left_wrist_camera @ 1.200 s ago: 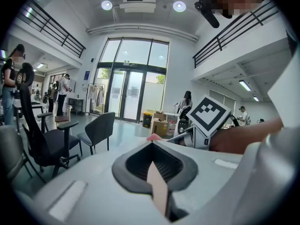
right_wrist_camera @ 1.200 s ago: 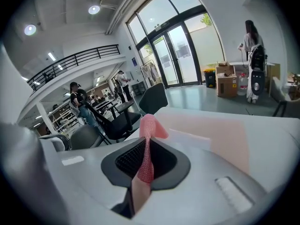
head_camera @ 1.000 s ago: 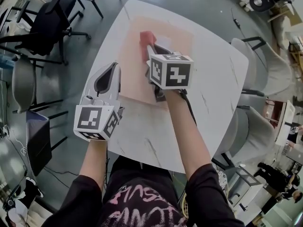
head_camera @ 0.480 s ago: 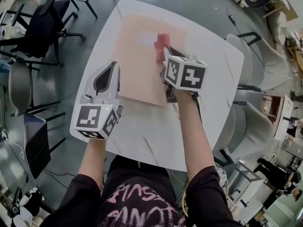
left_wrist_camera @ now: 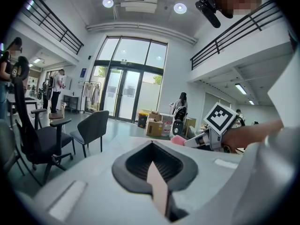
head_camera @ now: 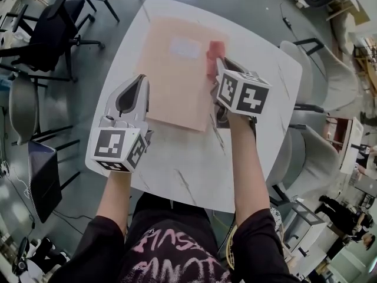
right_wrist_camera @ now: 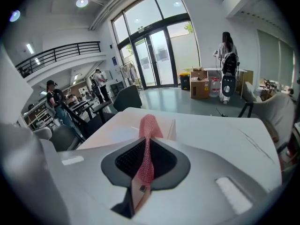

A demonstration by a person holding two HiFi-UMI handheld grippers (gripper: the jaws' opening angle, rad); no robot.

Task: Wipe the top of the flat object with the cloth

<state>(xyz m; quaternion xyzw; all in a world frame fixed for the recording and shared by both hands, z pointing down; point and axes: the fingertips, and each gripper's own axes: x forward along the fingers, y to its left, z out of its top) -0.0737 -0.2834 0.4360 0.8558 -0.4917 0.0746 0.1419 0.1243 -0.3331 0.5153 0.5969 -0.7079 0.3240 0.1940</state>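
- We see the right gripper (head_camera: 221, 63) with its tongs closed on a pinkish-red mesh cloth (right_wrist_camera: 147, 139). The cloth runs up through the seam between the jaws and sticks out past the tips.
- The free end of the cloth is down on a flat peach board (head_camera: 171, 81). It sits close to the board's right edge and just right of a white label (head_camera: 185, 47) on the far part of the board.
- The board lies flat on a white table with faint grey veins (head_camera: 177, 158). Its near edge is well short of the table's near edge.
- The left gripper (head_camera: 139, 81) lies along the board's left edge, pointing away from the person. We cannot tell whether it presses on the board or only rests beside it.
- In the left gripper view, its tongs are drawn together. Only a thin peach strip shows in the seam, and we cannot say what that strip is.
- A black office chair (head_camera: 59, 22) stands left of the table, and pale grey chairs (head_camera: 318, 158) stand to its right.
- Through both gripper views we see a tall glazed entrance, stacked cardboard boxes (left_wrist_camera: 154, 123) and a few people standing far off.
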